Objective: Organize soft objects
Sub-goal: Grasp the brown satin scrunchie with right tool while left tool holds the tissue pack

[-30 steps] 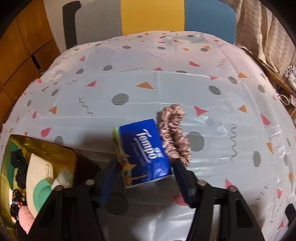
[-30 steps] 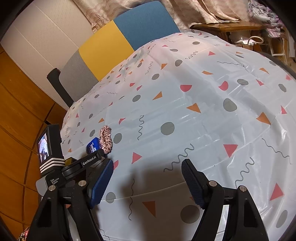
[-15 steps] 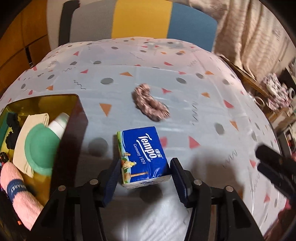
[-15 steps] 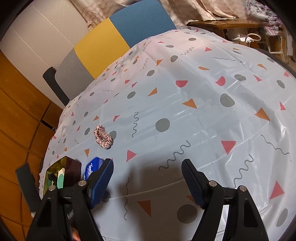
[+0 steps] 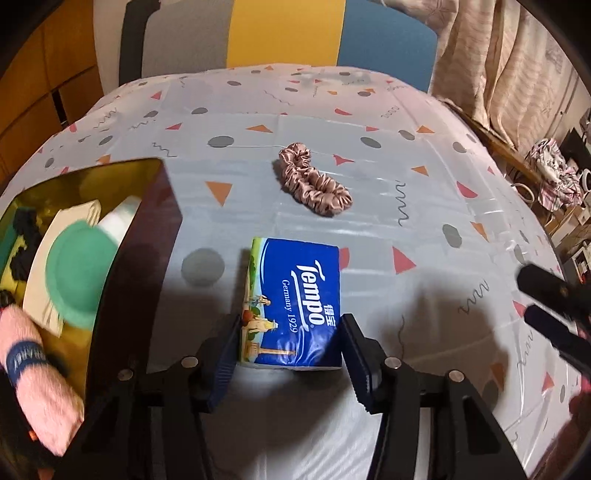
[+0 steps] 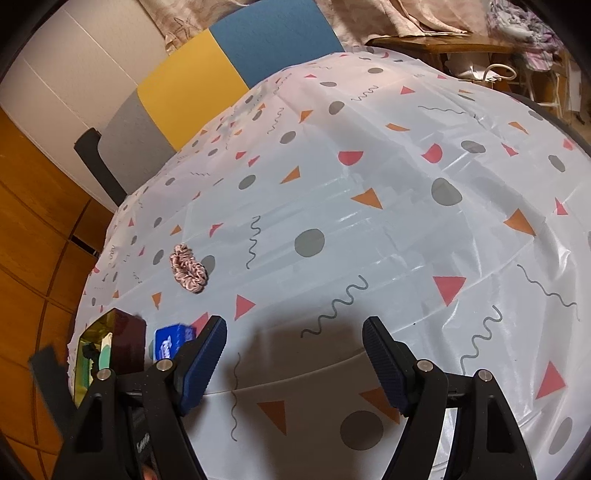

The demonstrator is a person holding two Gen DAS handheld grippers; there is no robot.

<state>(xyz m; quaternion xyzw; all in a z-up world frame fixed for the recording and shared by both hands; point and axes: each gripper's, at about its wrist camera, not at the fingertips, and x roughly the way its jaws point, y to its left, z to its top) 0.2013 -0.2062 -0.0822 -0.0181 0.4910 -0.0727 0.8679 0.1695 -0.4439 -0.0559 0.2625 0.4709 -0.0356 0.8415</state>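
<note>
My left gripper is shut on a blue Tempo tissue pack and holds it above the patterned tablecloth, just right of a yellow box. The pack also shows in the right wrist view. A pink satin scrunchie lies on the cloth beyond the pack; it also shows in the right wrist view. My right gripper is open and empty over the cloth's near part. Its dark fingers show at the left wrist view's right edge.
The yellow box holds a green round pad, a white bottle, black items and a pink rolled towel. A chair with grey, yellow and blue panels stands behind the table. Clutter lies at the far right.
My left gripper lifted the tissue pack off the cloth and carried it back and left, away from the scrunchie and next to the yellow box. My right gripper stayed open.
</note>
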